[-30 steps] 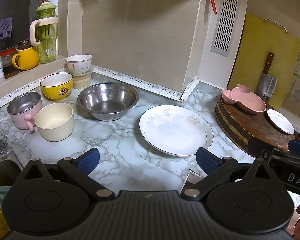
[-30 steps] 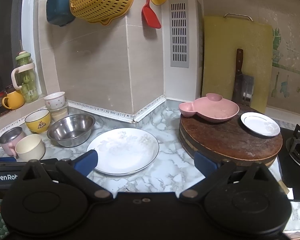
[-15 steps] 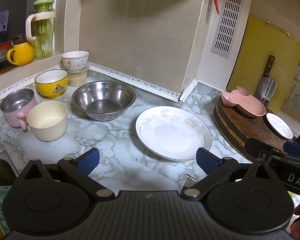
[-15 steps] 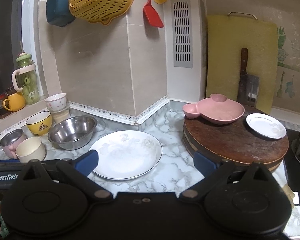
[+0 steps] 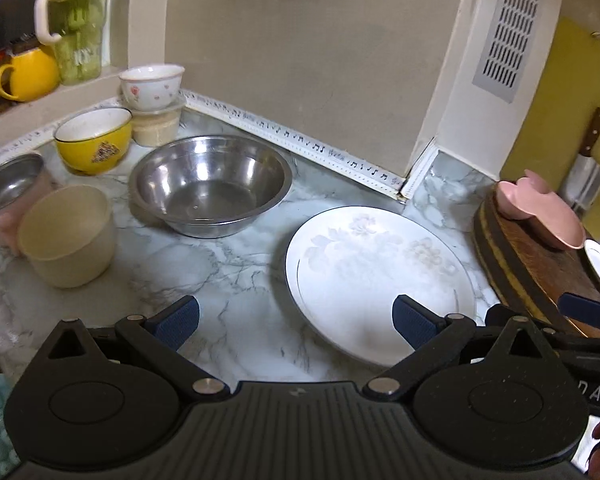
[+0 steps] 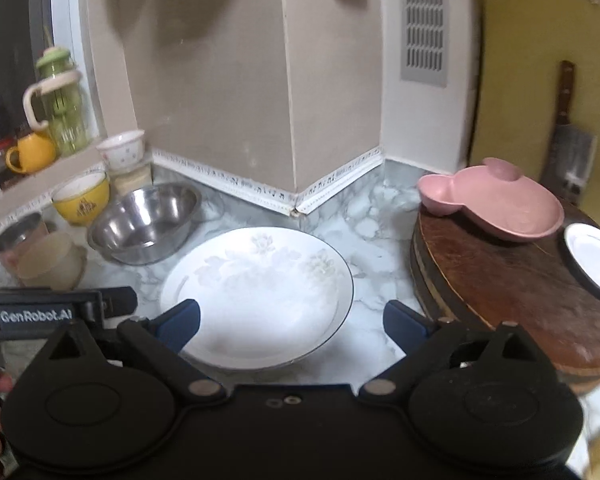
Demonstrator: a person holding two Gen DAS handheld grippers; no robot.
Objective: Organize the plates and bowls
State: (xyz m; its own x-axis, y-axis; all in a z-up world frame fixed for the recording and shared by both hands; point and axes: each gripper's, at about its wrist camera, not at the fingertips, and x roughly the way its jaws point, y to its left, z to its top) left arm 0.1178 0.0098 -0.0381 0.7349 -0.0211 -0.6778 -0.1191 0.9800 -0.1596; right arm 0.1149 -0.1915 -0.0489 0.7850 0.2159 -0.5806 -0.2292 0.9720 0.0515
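A large white floral plate (image 5: 376, 276) (image 6: 260, 296) lies on the marble counter (image 5: 228, 264). A steel bowl (image 5: 210, 184) (image 6: 146, 222), a cream bowl (image 5: 66, 236), a yellow bowl (image 5: 94, 140), a pink-sided steel cup (image 5: 8, 196) and a small floral bowl (image 5: 152, 86) stand to its left. A pink divided dish (image 6: 492, 204) and a small white plate (image 6: 594, 264) sit on a round wooden board (image 6: 512, 292). My left gripper (image 5: 296, 318) is open above the counter, by the plate's near-left rim. My right gripper (image 6: 292, 322) is open over the plate's near edge. Both are empty.
A yellow mug (image 5: 26, 74) and a green pitcher (image 5: 74, 28) stand on the window ledge. A cleaver (image 6: 566, 148) leans on a yellow cutting board (image 6: 540, 80) at the back right. The wall corner juts out behind the plate.
Both grippers have moved forward and lower toward the large white plate, which now looks bigger and nearer. Both stay open and empty.
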